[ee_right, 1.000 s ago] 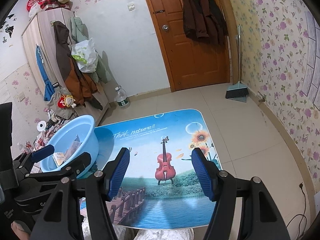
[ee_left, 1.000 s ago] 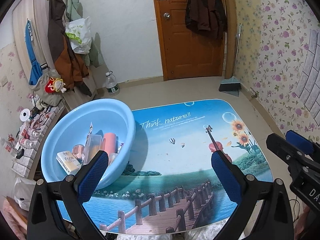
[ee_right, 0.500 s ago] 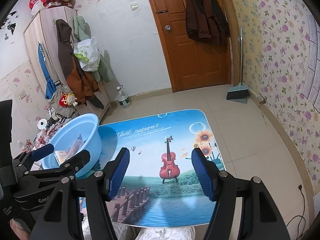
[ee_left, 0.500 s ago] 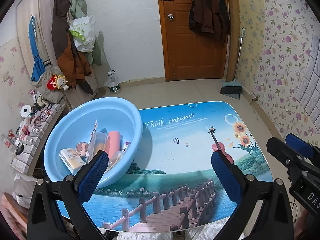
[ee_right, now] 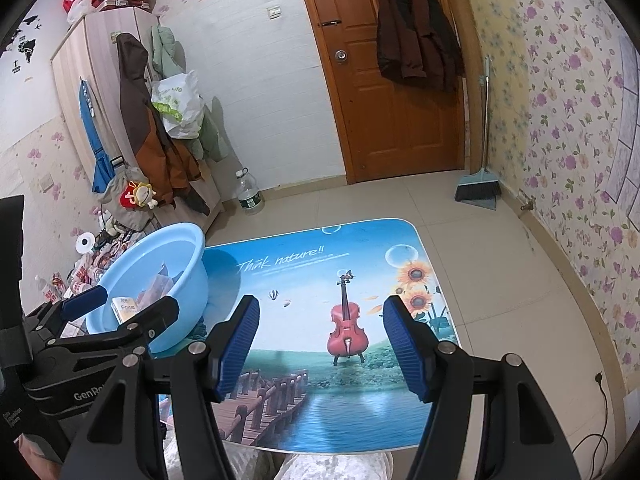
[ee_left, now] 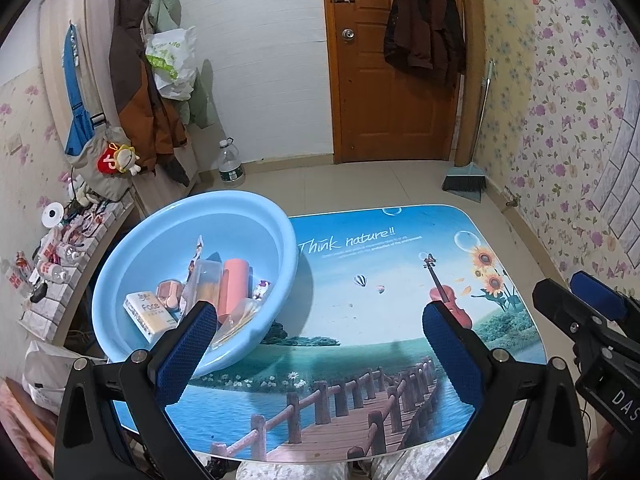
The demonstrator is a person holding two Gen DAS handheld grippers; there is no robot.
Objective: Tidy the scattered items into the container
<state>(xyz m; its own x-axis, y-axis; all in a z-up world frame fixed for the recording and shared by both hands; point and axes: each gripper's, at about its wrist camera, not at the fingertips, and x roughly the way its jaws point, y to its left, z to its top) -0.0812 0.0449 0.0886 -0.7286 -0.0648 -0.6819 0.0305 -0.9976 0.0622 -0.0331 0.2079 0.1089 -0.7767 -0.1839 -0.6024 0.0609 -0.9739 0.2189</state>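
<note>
Now both the left gripper (ee_left: 316, 328) and right gripper (ee_right: 318, 330) hover with jaws spread, holding nothing, over the table (ee_left: 400, 280) beside the filled basin (ee_left: 132, 248).

Broom (ee_left: 466, 178) beside wooden door (ee_left: 384, 60)

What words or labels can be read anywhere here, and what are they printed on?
"Think nature!!": printed picture tabletop.
"Face": white and yellow tissue pack in the light blue plastic basin.
"DAS", cut off: right gripper body.
"GenRo", cut off: left gripper body.
Small line under the slogan, green-printed plastic bag: too blurred.
</note>
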